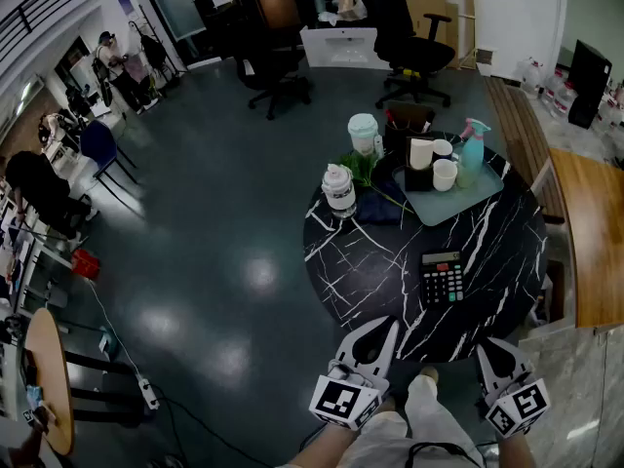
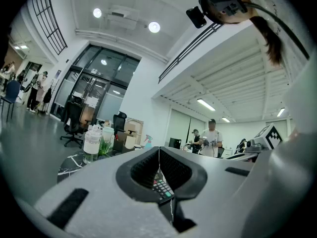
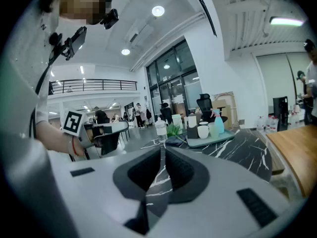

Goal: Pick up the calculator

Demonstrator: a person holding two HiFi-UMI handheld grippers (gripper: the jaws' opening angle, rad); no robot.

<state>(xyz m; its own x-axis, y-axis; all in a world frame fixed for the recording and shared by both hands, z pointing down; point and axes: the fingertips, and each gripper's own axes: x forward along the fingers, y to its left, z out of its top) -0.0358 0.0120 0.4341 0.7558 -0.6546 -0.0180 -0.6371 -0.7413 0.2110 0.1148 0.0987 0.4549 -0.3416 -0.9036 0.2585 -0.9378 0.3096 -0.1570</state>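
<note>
The black calculator (image 1: 441,277) lies flat on the right front part of the round black marble table (image 1: 370,261). Both grippers hover at the table's near edge, short of the calculator. My left gripper (image 1: 391,328) is to the calculator's lower left, its jaws meeting in a thin seam with nothing held. In the left gripper view the calculator (image 2: 161,188) shows through the hollow behind the closed tips of the left gripper (image 2: 159,151). My right gripper (image 1: 485,349) sits below and right of the calculator, shut and empty. In its own view the right gripper (image 3: 162,150) looks across the marble; the calculator is hidden there.
At the table's far side stand a grey tray (image 1: 468,201) with white cups (image 1: 445,174) and a teal spray bottle (image 1: 472,147), a white jar (image 1: 338,188), a clear lidded container (image 1: 364,133) and a green plant (image 1: 363,169). Wooden benches (image 1: 595,232) run along the right. Office chairs (image 1: 409,37) stand beyond.
</note>
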